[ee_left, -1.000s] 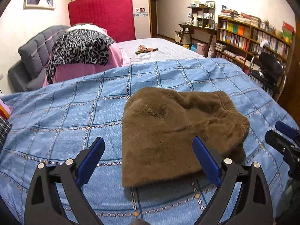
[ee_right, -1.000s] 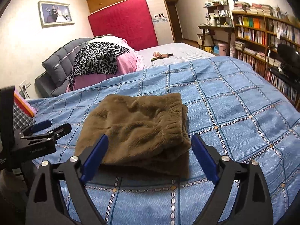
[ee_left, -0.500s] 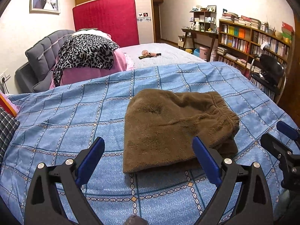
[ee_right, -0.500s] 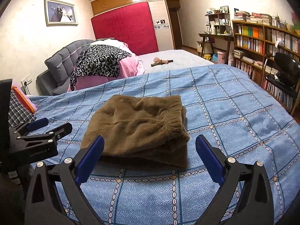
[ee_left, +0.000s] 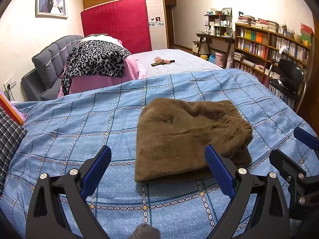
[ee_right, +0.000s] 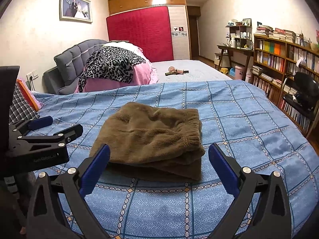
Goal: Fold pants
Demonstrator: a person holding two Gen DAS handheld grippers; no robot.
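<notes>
The brown fleece pants [ee_left: 185, 137] lie folded into a compact stack on the blue checked bedspread [ee_left: 79, 127], elastic waistband to the right. They also show in the right wrist view [ee_right: 153, 137]. My left gripper [ee_left: 157, 169] is open and empty, held above the bedspread just short of the stack's near edge. My right gripper [ee_right: 158, 167] is open and empty, also just short of the stack. Each gripper shows at the other view's edge: the right one [ee_left: 295, 159], the left one [ee_right: 45, 131].
A pink quilt with a leopard-print cloth [ee_left: 95, 59] is piled at the grey headboard. A hairdryer [ee_left: 162, 60] lies on the far bare mattress. Bookshelves [ee_left: 273, 45] and a black chair [ee_left: 289, 79] stand to the right. A plaid pillow [ee_left: 8, 139] lies at left.
Both grippers have drawn back from the folded pants and risen, so the stack looks smaller and farther away. The pants have not moved.
</notes>
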